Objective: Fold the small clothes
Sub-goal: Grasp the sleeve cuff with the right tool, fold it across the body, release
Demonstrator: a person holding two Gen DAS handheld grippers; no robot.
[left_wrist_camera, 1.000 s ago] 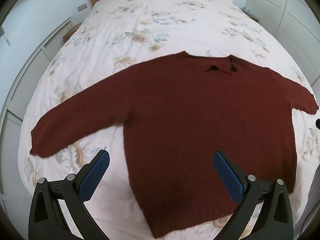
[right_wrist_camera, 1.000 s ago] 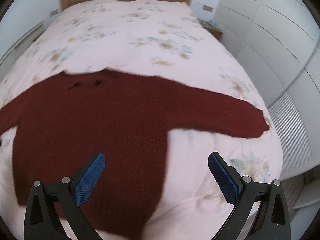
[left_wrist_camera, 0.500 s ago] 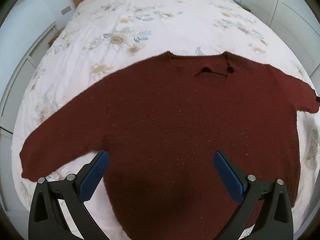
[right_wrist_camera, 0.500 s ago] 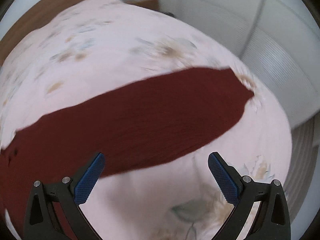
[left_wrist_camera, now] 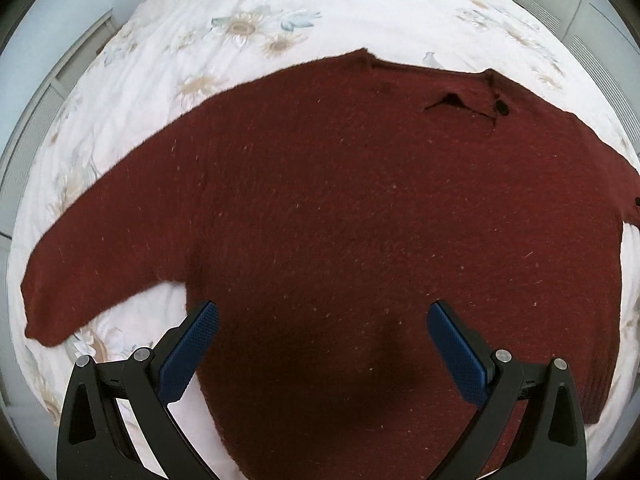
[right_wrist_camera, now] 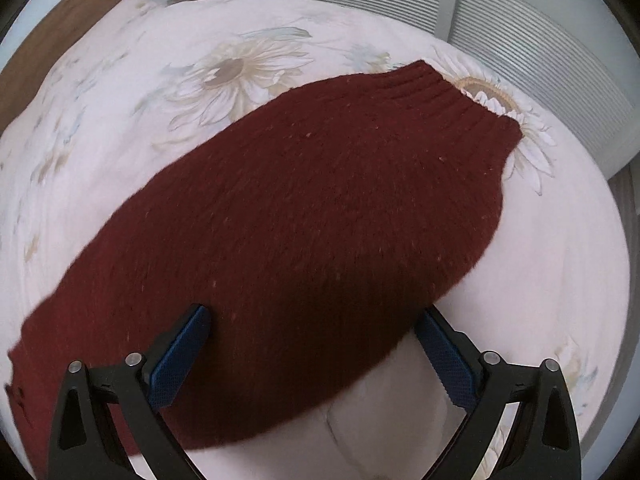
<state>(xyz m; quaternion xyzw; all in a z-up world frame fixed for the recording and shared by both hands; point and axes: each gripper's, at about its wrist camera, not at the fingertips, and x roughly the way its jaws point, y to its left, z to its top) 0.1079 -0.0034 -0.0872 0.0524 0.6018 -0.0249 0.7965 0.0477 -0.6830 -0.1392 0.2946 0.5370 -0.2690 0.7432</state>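
Bed [left_wrist_camera: 240, 20] with a flowered cover carried the whole job. Dark red sweater [left_wrist_camera: 360, 220] lay flat on it, front up, both sleeves spread out, nothing folded yet. Right sleeve [right_wrist_camera: 320, 200] ran out toward the bed's edge, ribbed cuff [right_wrist_camera: 452, 96] at the far end.

Left hand-held gripper [left_wrist_camera: 320, 344] hung wide open over the lower body of the sweater, gripping nothing. Right hand-held gripper [right_wrist_camera: 312, 344] straddled the sleeve mid-length; jaws had just been closing a little, still wide, pads not pressing on the knit.

Judged step: approach for the first sleeve fold. Next move likely needs the right jaws down onto the sleeve, pinch, then carry it across the body.
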